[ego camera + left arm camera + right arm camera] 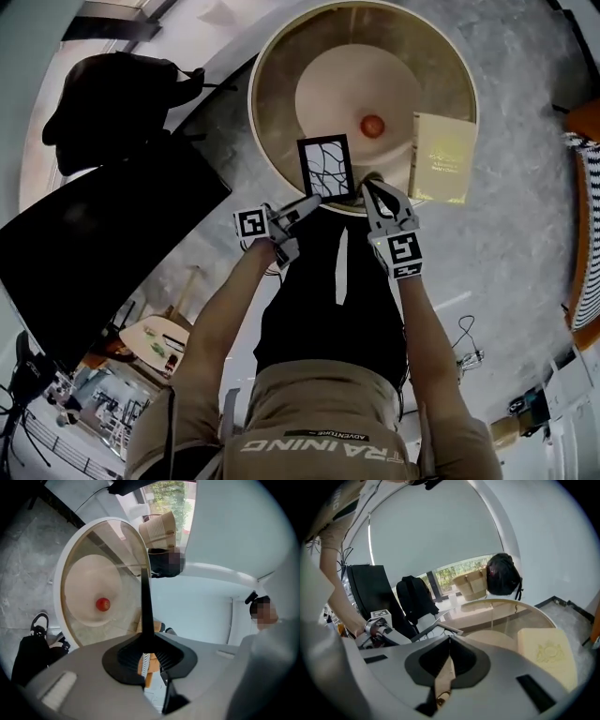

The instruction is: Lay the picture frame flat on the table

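The round glass counter [255, 112] fills the far middle of the head view. A cream round base [352, 94] shows through its top. Grey floor [525, 244] lies open to the right of it. To the left stand a dark flat panel [103, 244] and a black bag [112, 103], both apart from the rim.

On the right part of the counter lies a beige book [442, 157]. Its near edge is close to the rim, and its left edge is near the right gripper. The far half and the left side of the glass are bare.

The picture frame [325, 167] is at the near edge of the counter, left of the book. It has a black border and a white picture with dark branching lines, turned toward the head camera. I cannot tell if its lower edge touches the glass.

The left gripper [316, 200] comes from the near left. Its fingers are closed on the lower left edge of the frame. In the left gripper view the frame is a thin dark blade, pinched between them and running away from the camera.

The right gripper [368, 185] points at the lower right corner of the frame. Its fingers are pressed together, and no view shows anything between their tips. I cannot tell if they touch the frame.

A small red ball [372, 125] lies near the middle of the counter, between the frame and the book but farther off, apart from both.
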